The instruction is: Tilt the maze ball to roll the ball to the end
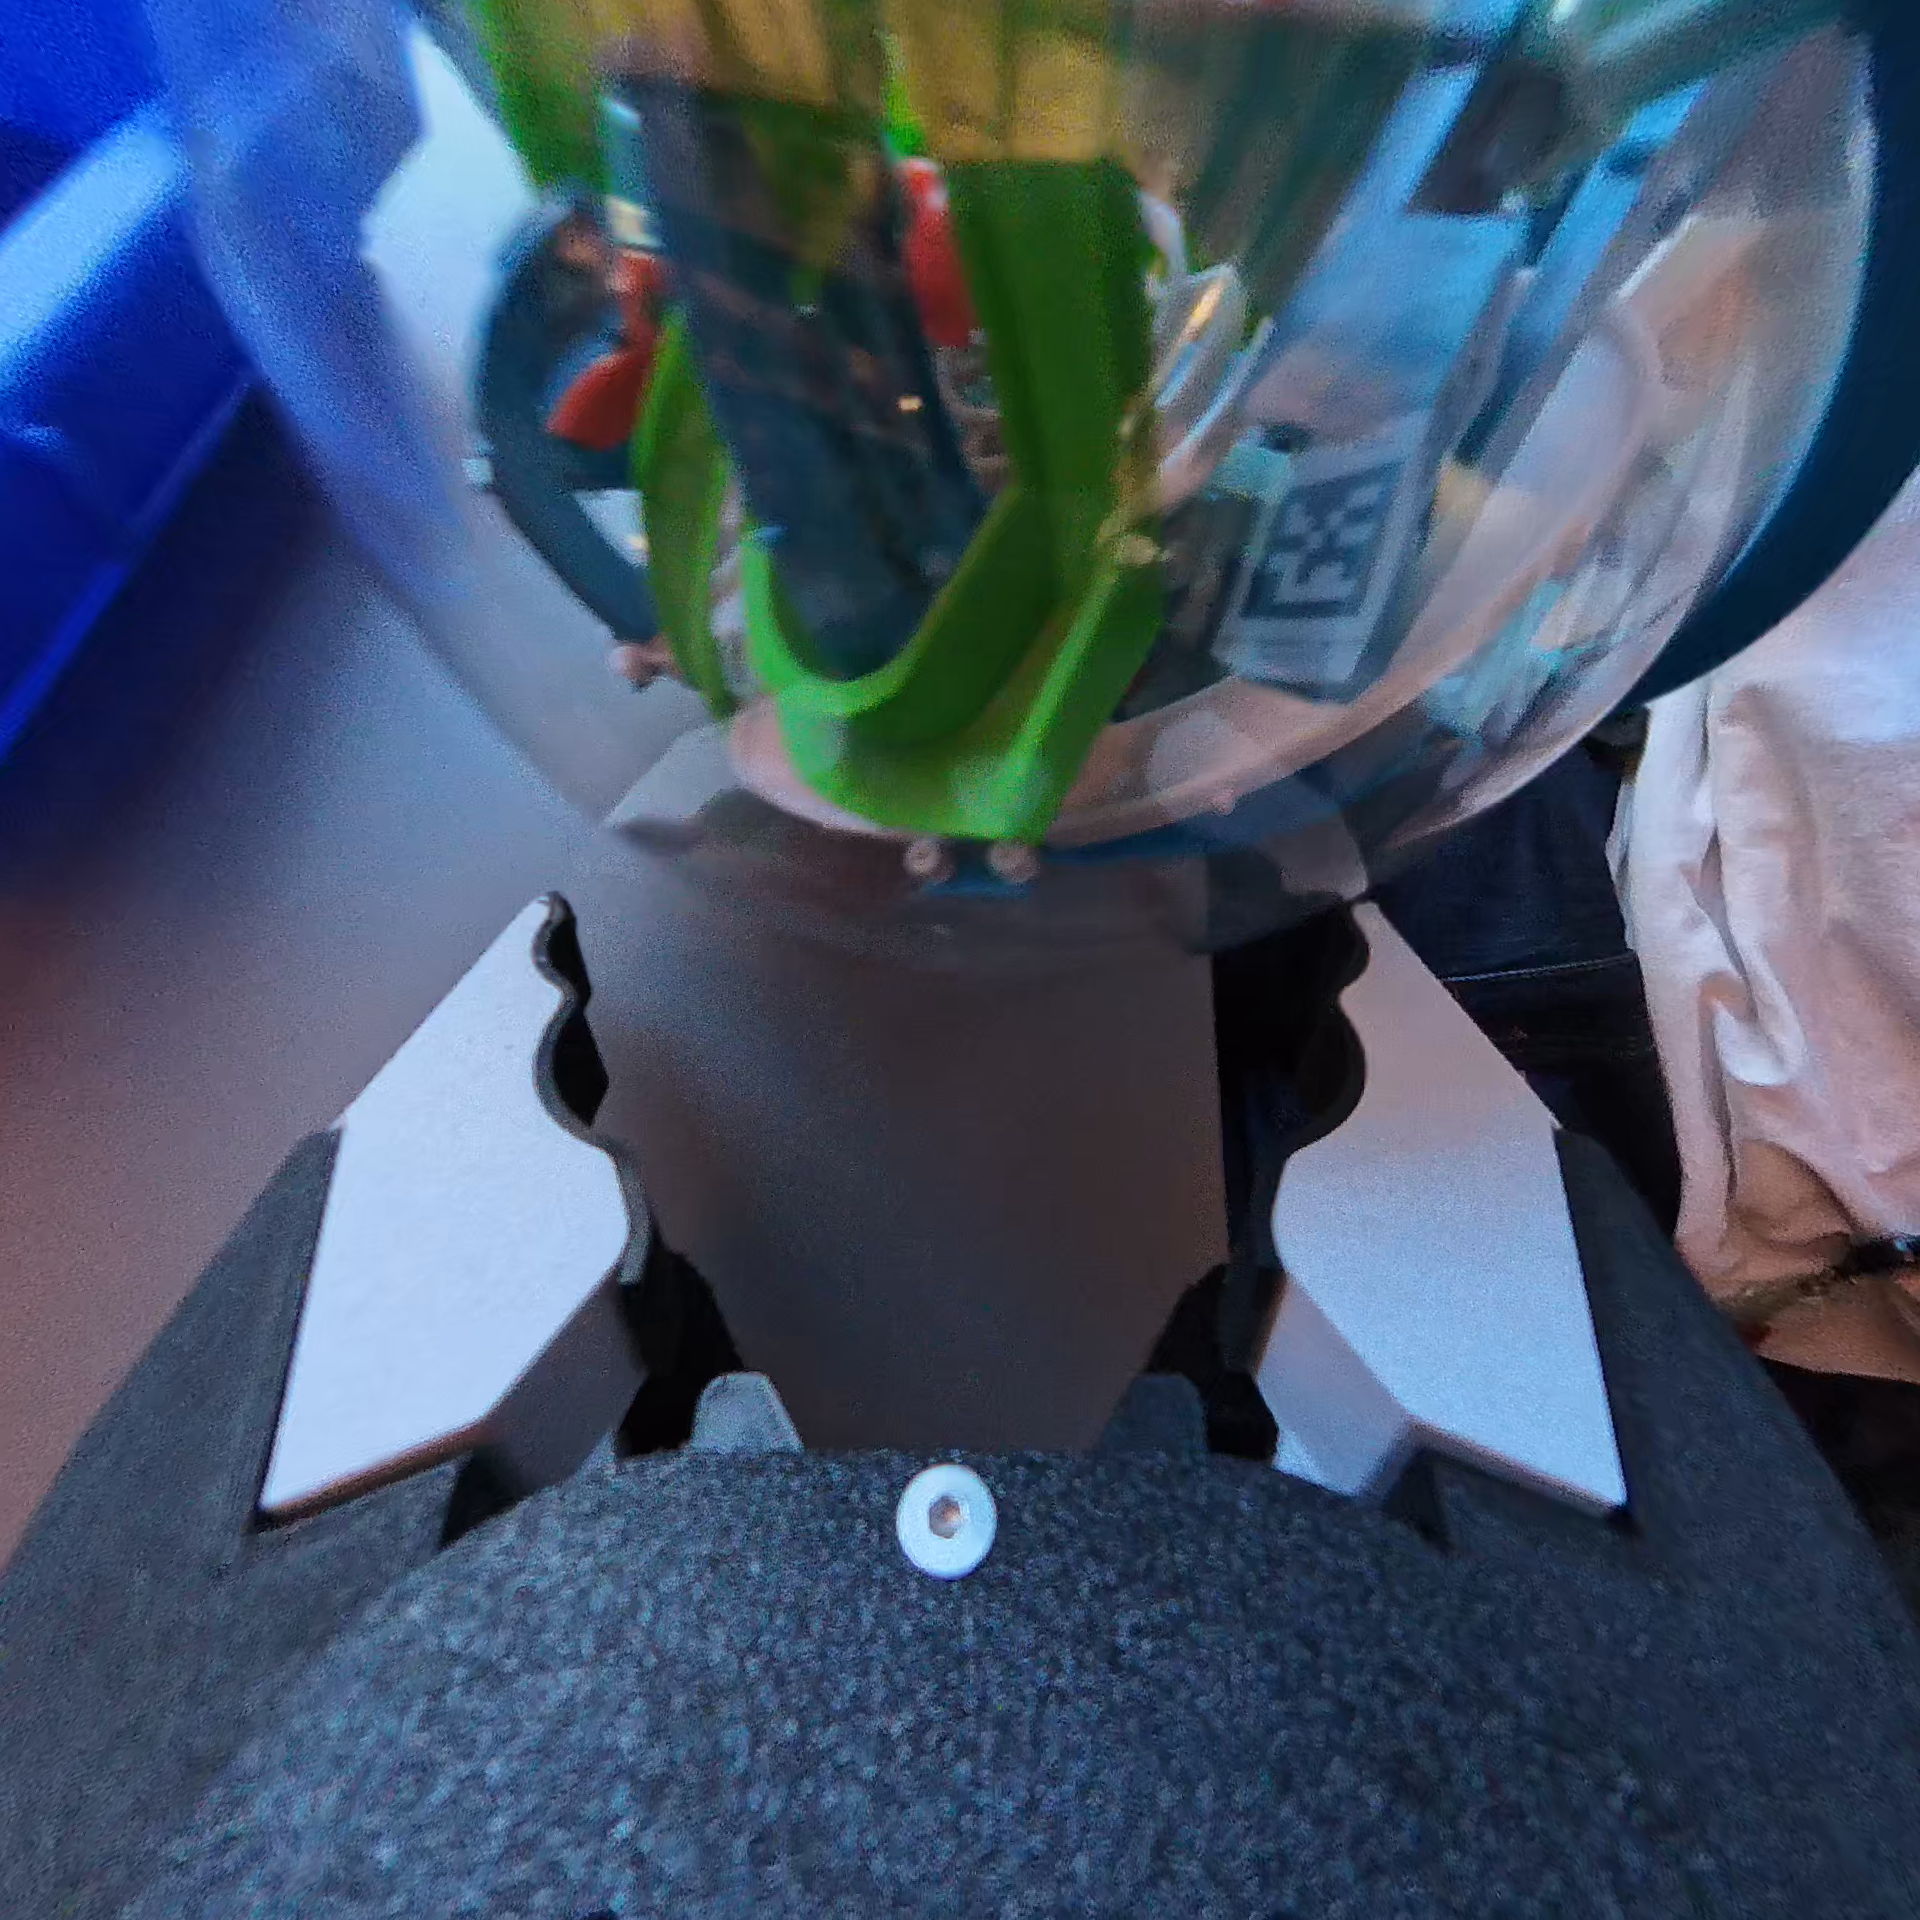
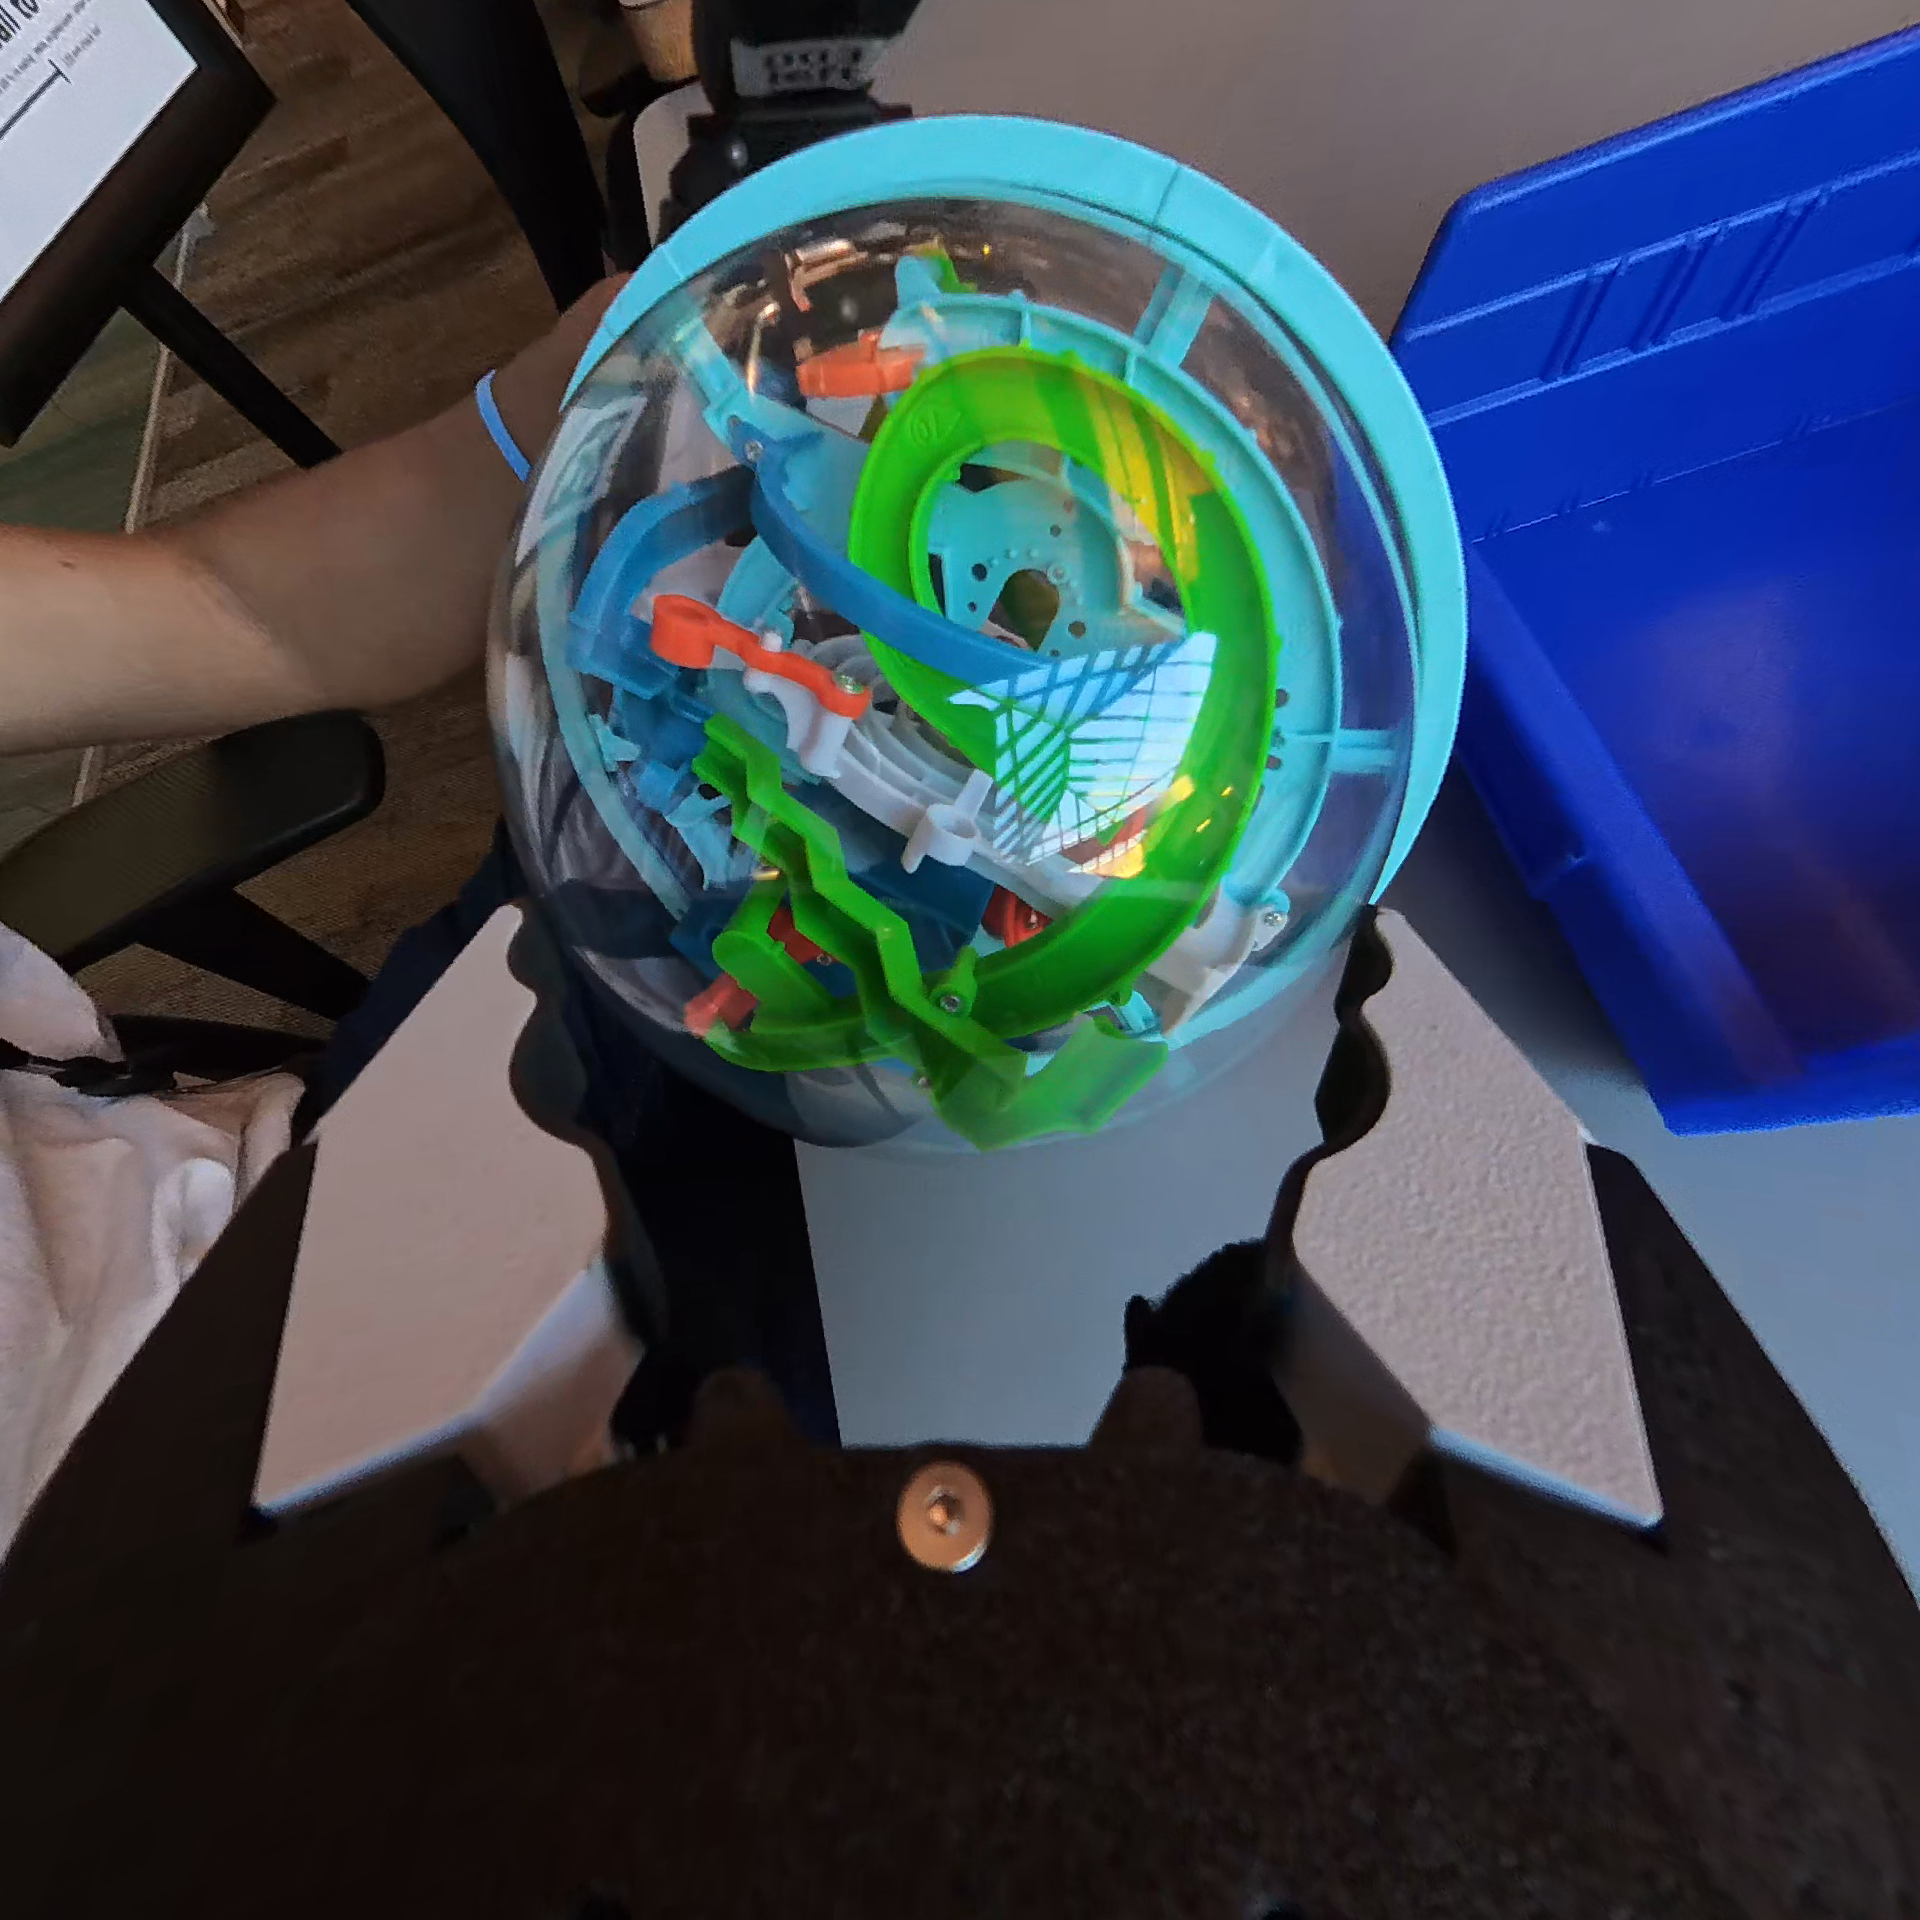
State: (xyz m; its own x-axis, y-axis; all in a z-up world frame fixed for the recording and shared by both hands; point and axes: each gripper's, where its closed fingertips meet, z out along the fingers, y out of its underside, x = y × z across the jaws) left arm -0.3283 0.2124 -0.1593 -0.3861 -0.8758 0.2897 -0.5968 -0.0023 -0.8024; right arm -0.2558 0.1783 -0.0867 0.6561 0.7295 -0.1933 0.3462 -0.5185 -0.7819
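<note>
The maze ball (image 2: 966,623) is a clear sphere with a light-blue rim and green, blue, white and orange tracks inside. In the right wrist view it sits at the tips of my right gripper (image 2: 945,966), whose jaws are spread wide, one fingertip at each lower side of the sphere. In the left wrist view the maze ball (image 1: 1039,416) is very close and blurred, just beyond the tips of my left gripper (image 1: 961,914), which is wide open too. Part of the left gripper (image 2: 790,62) shows behind the sphere. I cannot make out the small ball inside.
A blue plastic bin (image 2: 1714,623) stands on the pale table (image 2: 987,1299) right of the sphere; it also shows in the left wrist view (image 1: 104,416). A person's forearm (image 2: 260,603) reaches in from the left. A dark chair (image 2: 208,810) and a screen (image 2: 83,156) stand beyond the table's edge.
</note>
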